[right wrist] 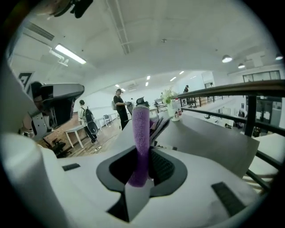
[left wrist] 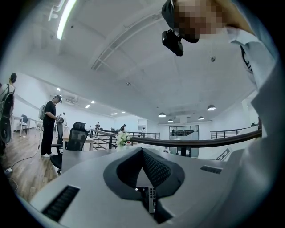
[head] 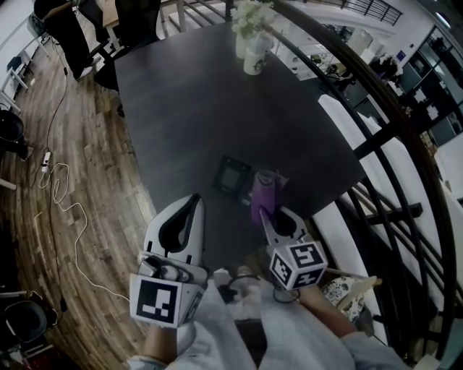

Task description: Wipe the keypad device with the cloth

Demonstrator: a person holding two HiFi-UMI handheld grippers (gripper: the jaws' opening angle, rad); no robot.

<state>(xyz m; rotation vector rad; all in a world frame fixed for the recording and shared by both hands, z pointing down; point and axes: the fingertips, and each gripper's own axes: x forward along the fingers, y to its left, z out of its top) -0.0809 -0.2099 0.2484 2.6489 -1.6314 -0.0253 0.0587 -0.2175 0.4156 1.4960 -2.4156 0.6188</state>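
My right tool (head: 263,214) is clamped on the purple cloth (head: 264,189), which stands up from its tips. My left tool (head: 192,202) is closed on nothing. The keypad (head: 233,175) lies flat on the dark counter (head: 217,101), just ahead and left of the right tool, beside the cloth, with nothing in the way. Far ahead stands a white cup (head: 255,61) with flowers (head: 250,16); its print is too small to read. A railing (head: 391,212) runs to the right of the right tool.
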